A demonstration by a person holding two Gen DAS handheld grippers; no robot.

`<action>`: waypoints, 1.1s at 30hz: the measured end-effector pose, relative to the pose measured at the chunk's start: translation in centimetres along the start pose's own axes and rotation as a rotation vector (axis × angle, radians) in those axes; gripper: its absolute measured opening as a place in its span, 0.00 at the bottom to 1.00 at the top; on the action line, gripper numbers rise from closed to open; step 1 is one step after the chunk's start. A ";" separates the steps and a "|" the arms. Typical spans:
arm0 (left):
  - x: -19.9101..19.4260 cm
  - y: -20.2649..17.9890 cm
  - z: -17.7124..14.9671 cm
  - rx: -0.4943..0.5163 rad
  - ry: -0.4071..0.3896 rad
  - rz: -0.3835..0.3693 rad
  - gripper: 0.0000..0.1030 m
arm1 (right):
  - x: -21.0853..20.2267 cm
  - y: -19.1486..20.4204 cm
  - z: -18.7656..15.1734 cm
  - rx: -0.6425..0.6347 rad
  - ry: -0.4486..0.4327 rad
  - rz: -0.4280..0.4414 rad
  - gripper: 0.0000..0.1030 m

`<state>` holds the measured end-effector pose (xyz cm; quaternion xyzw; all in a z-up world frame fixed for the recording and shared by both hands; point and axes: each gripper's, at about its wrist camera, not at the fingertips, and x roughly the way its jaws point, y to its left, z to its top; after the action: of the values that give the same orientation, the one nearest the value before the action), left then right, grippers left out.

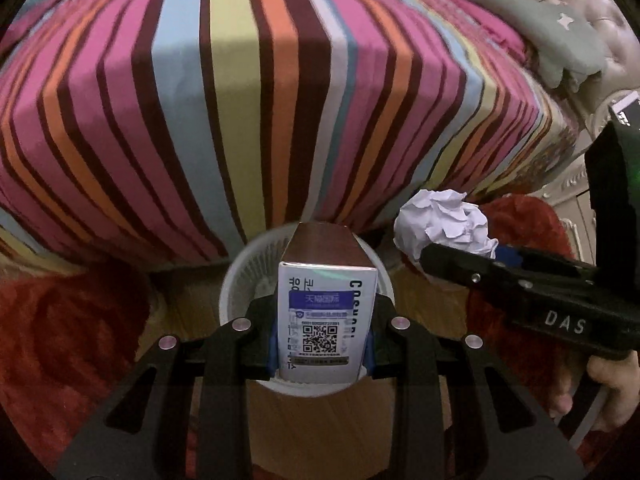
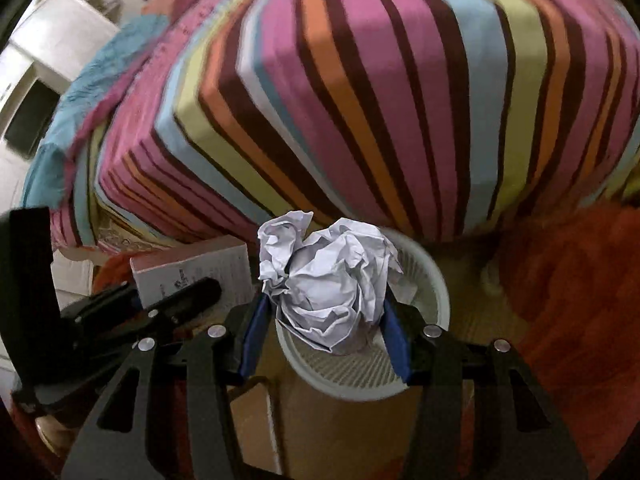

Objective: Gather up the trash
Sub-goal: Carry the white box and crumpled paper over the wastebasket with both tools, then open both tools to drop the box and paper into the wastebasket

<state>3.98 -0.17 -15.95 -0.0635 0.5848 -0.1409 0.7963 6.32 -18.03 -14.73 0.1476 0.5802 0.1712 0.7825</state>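
Note:
My left gripper [image 1: 323,344] is shut on a small white box [image 1: 326,320] with a QR-code label, held directly over a white slatted waste basket [image 1: 244,276] on the floor. My right gripper [image 2: 326,332] is shut on a crumpled white paper ball [image 2: 328,280], held above the same basket [image 2: 424,280]. In the left wrist view the paper ball [image 1: 444,224] and the right gripper [image 1: 460,262] sit to the right of the basket. In the right wrist view the box [image 2: 192,268] and the left gripper [image 2: 172,300] show at the left.
A bed with a striped cover [image 1: 240,100] stands right behind the basket. Red rugs [image 1: 60,340] lie on the wooden floor [image 1: 320,428] on both sides. A grey-green blanket [image 1: 540,20] lies on the bed; white furniture [image 2: 48,48] stands at the far left.

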 end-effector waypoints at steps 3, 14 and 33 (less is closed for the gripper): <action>1.5 0.4 -0.1 -0.029 0.058 -0.017 0.29 | 1.3 -0.8 -0.1 0.053 0.059 0.008 0.47; 8.9 1.7 -1.1 -0.139 0.318 -0.046 0.29 | 7.9 -2.8 -0.4 0.208 0.287 -0.005 0.47; 14.8 3.4 -2.3 -0.256 0.482 0.018 0.35 | 12.8 -5.0 -0.9 0.343 0.423 -0.094 0.63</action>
<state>6.38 -1.24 -31.05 -0.1229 0.7710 -0.0697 0.6210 9.33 -16.86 -28.08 0.2119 0.7573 0.0608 0.6147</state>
